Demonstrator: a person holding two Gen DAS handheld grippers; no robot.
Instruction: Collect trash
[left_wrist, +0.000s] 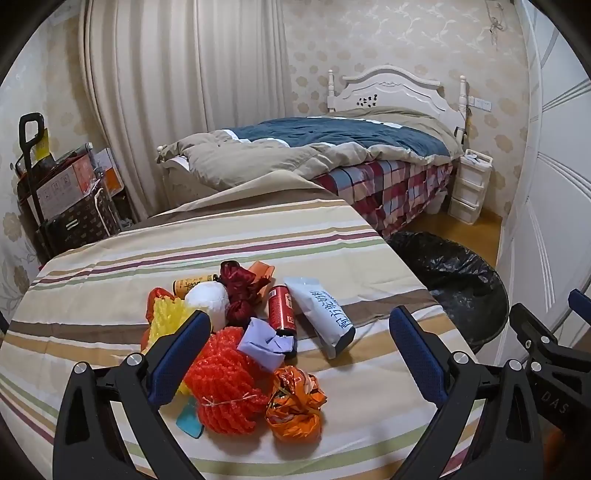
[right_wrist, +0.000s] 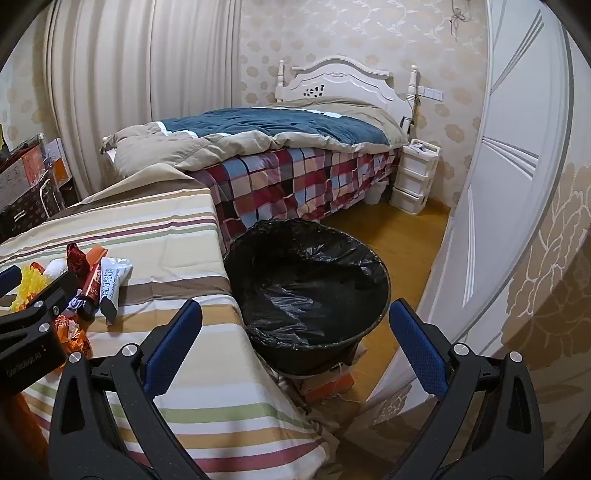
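Left gripper (left_wrist: 299, 347) and right gripper (right_wrist: 295, 332) — black frames, silver screws, blue textured finger pads (left_wrist: 177, 350).

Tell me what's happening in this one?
A person with two handheld grippers is collecting trash. The left gripper, open and empty, faces a trash pile on the striped table. The right gripper, also open and empty, points at the black-lined bin beside the table. Nothing is picked up yet.
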